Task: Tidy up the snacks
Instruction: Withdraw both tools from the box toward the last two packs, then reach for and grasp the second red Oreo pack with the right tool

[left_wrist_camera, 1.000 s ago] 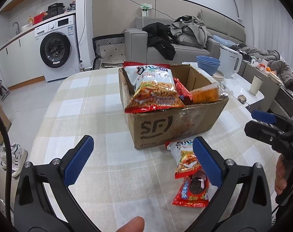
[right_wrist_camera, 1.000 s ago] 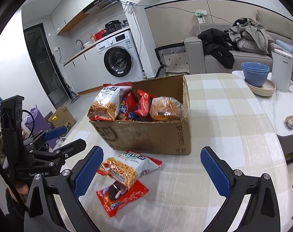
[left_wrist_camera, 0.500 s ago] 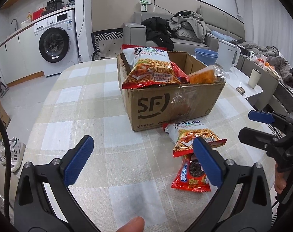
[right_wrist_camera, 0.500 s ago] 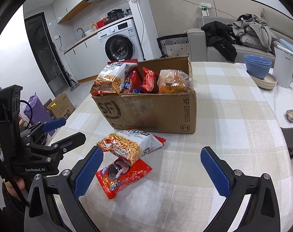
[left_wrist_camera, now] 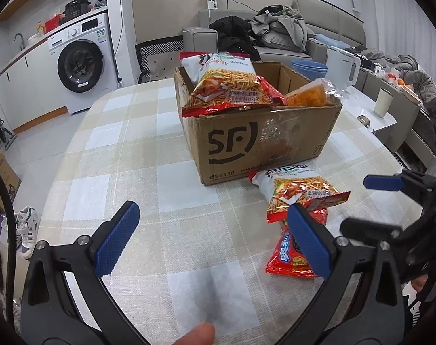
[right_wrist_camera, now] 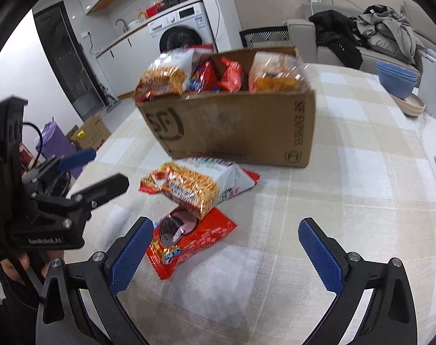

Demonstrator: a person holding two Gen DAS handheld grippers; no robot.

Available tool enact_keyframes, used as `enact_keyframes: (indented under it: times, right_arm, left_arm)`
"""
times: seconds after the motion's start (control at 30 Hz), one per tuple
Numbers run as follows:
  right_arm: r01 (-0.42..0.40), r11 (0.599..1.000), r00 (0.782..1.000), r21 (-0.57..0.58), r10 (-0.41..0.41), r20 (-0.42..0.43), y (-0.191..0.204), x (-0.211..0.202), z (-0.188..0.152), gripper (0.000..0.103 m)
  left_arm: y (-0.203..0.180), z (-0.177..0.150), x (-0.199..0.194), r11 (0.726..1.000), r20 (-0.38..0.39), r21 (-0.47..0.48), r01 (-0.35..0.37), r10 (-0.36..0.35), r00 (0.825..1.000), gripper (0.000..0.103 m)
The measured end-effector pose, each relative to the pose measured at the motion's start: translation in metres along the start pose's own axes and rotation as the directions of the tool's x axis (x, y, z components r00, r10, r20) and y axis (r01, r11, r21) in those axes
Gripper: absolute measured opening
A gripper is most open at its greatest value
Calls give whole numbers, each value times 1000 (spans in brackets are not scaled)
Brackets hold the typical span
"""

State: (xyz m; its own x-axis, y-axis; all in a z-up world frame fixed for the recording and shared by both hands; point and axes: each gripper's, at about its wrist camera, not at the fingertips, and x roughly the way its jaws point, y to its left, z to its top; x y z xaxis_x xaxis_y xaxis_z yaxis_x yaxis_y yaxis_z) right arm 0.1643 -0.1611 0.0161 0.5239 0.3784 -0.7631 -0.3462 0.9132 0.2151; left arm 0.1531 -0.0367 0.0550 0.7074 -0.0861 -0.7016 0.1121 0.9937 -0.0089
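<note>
A brown cardboard box on the checked tablecloth holds several snack bags. In front of it a noodle-snack bag lies partly over a red cookie packet. My left gripper hovers open over bare cloth, its right finger above the red packet. My right gripper is open too, just above the table, with the red packet by its left finger. Each view shows the other gripper: the right gripper at the right edge, the left gripper at the left edge, both open.
The table has open cloth left of the box. Blue bowls, a white kettle and a cup stand on a side table at the right. A washing machine and a sofa with clothes are behind.
Both grippers have come lower and closer to the two packets lying in front of the box. Both stay open, and the packets and box have not moved.
</note>
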Motion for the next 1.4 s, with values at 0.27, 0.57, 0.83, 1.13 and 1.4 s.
enact_keyframes:
  times: [0.27, 0.57, 0.83, 1.13, 1.4]
  right_arm:
    - [-33, 999, 997, -10, 32, -70, 22, 30, -8, 102]
    - [-8, 999, 998, 38, 10, -58, 34, 52, -11, 103]
    - [68, 997, 997, 27, -67, -42, 53, 68, -9, 102]
    - [74, 996, 991, -58, -80, -105, 48, 67, -11, 102]
    - [90, 995, 980, -39, -95, -173, 11, 59, -7, 102]
  left_arm:
    - [12, 1, 6, 1000, -4, -30, -8, 8, 1000, 102]
    - [22, 1, 9, 998, -8, -63, -12, 11, 1000, 102]
    - [24, 0, 13, 998, -15, -65, -17, 16, 1000, 102]
    - [23, -1, 15, 998, -20, -59, -27, 25, 999, 102]
    - [23, -2, 16, 998, -21, -57, -28, 26, 999, 102]
